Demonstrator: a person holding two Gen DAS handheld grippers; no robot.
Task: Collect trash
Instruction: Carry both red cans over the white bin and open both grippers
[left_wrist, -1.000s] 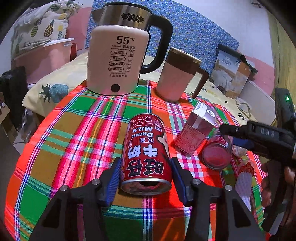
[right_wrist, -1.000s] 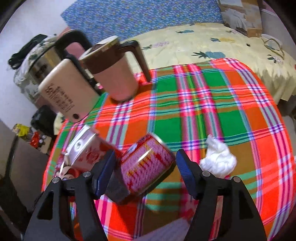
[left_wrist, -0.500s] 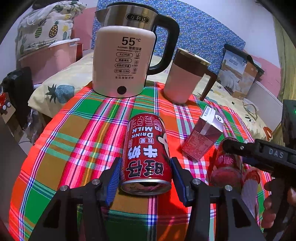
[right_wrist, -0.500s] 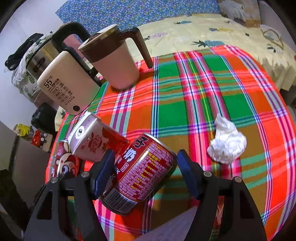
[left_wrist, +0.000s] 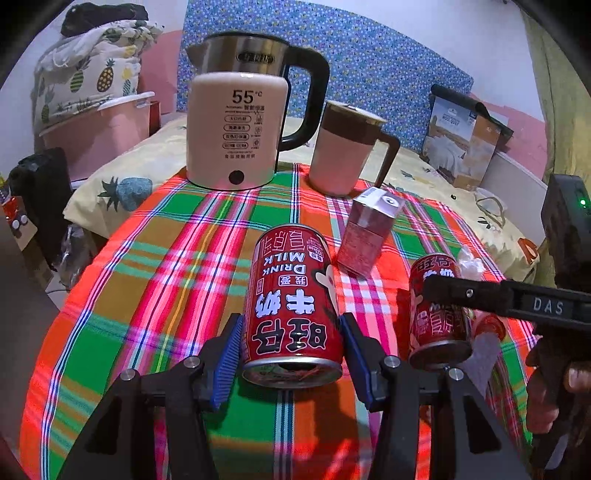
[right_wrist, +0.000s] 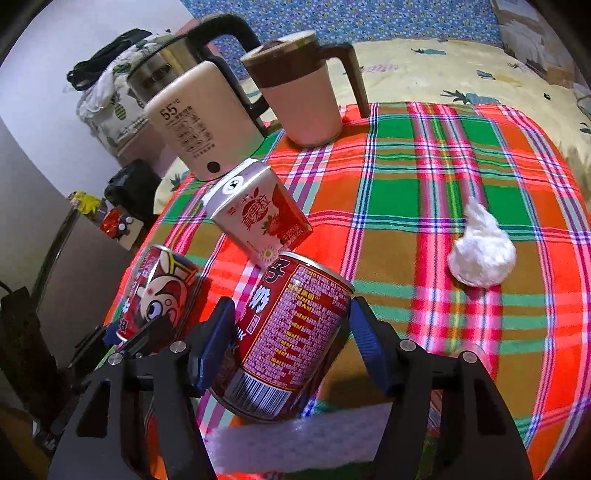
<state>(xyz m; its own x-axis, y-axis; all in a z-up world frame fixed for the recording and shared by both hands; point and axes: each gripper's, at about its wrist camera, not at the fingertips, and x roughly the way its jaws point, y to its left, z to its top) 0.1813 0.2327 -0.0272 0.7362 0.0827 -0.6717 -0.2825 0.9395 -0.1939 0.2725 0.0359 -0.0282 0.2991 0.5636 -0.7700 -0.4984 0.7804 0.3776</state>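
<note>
A red milk-drink can (left_wrist: 291, 302) hangs upside down in my left gripper (left_wrist: 291, 354), whose blue pads press on both its sides. That same can (right_wrist: 162, 291) shows at the left of the right wrist view. A second red can (right_wrist: 291, 339) tilts between the fingers of my right gripper (right_wrist: 295, 343). The right jaws are closing, with both pads against the can. From the left wrist view that can (left_wrist: 436, 314) sits under one black right finger (left_wrist: 480, 297). A strawberry drink carton (right_wrist: 258, 218) stands behind the cans. A crumpled white tissue (right_wrist: 480, 254) lies to the right.
A plaid cloth (left_wrist: 147, 277) covers the round table. A cream kettle (left_wrist: 236, 129) and a lidded mug (left_wrist: 343, 155) stand at its far edge, with a bed behind them. A white foam strip (right_wrist: 295, 439) lies just below the right gripper. A hand (left_wrist: 554, 387) holds the right gripper.
The second can has tipped from lying end-on to nearly upright between the right fingers. The right gripper has swung so that the carton and tissue sit farther up. The left gripper has shifted with its can.
</note>
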